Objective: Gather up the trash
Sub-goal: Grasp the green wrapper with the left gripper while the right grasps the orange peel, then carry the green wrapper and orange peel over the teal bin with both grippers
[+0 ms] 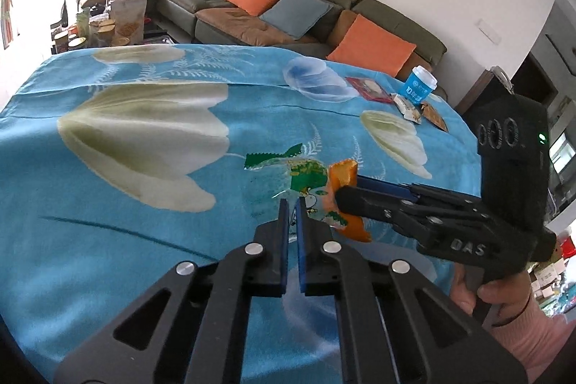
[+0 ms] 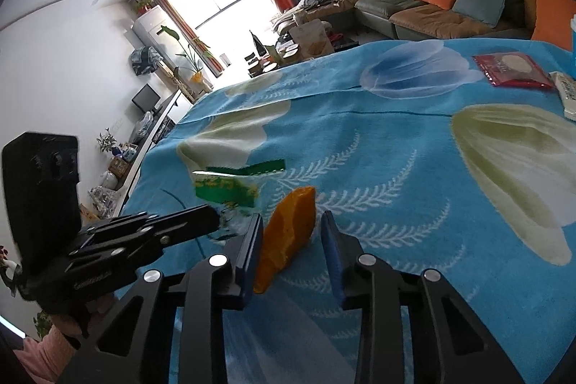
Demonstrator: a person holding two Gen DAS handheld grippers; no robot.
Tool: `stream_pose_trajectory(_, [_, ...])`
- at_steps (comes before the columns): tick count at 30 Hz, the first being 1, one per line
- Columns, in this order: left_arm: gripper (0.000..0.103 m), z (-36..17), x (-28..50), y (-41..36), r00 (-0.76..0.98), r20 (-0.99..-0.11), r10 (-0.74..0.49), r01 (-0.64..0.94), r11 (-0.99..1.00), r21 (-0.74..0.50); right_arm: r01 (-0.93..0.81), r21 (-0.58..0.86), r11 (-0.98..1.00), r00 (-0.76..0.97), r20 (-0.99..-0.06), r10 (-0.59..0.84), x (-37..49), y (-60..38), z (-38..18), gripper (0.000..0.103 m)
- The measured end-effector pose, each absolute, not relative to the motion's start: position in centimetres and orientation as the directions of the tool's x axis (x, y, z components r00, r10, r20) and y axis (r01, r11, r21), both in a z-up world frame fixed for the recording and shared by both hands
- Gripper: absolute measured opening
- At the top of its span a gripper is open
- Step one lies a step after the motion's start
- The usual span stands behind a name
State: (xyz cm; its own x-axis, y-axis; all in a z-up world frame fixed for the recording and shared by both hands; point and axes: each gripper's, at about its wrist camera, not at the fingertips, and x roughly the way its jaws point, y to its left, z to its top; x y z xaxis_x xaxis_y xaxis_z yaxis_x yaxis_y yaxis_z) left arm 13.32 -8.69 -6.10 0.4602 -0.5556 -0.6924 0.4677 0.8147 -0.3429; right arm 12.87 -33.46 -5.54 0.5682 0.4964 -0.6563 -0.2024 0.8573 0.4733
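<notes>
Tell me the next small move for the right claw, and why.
Probably close it the rest of the way. The orange wrapper stands between the right claw's pads, against one, with a gap at the other, so it is not yet gripped. The left claw is shut beside it, apparently pinching the green wrapper's clear edge.

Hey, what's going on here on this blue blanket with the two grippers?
A person is clearing trash off a blue flowered blanket with a gripper in each hand. The left gripper is shut on the edge of a clear plastic wrapper with green print. The right gripper straddles an orange peel, which touches one pad only. A red packet, more wrappers and a blue paper cup wait at the far corner.
</notes>
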Motion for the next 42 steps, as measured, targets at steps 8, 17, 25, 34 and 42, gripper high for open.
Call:
stream_pose_trajectory(8, [0.004,-4.7,10.8,-6.1,0.533,-0.669,-0.518,0.439,0.845,-0.305,-0.216,0.505,0.836,0.558,-0.639,0.530,12.7,-33.7,-5.5,0.014])
stream_pose_trajectory(17, [0.004,-2.6,7.3,-1.1,0.617,-0.635,-0.464,0.372,0.884,-0.284,-0.286,0.521,0.804,0.540,-0.605,0.584,11.4,-31.3,-4.4,0.013])
stream_pose_trajectory(25, [0.004,-2.2,4.6,3.4,0.662,-0.630,-0.406,0.293,0.914,-0.280,-0.390,0.526,0.756,0.488,-0.578,0.654,10.5,-27.1,-3.2,0.013])
stream_pose_trajectory(34, [0.004,-2.3,1.9,7.7,0.703,-0.624,-0.341,0.200,0.937,-0.286,-0.481,0.520,0.705,0.412,-0.576,0.706,10.3,-22.0,-2.4,0.013])
stream_pose_trajectory(42, [0.004,-2.2,-0.8,13.5,0.742,-0.622,-0.250,0.082,0.955,-0.285,-0.583,0.509,0.633,0.316,-0.576,0.754,10.5,-15.1,-1.7,0.013])
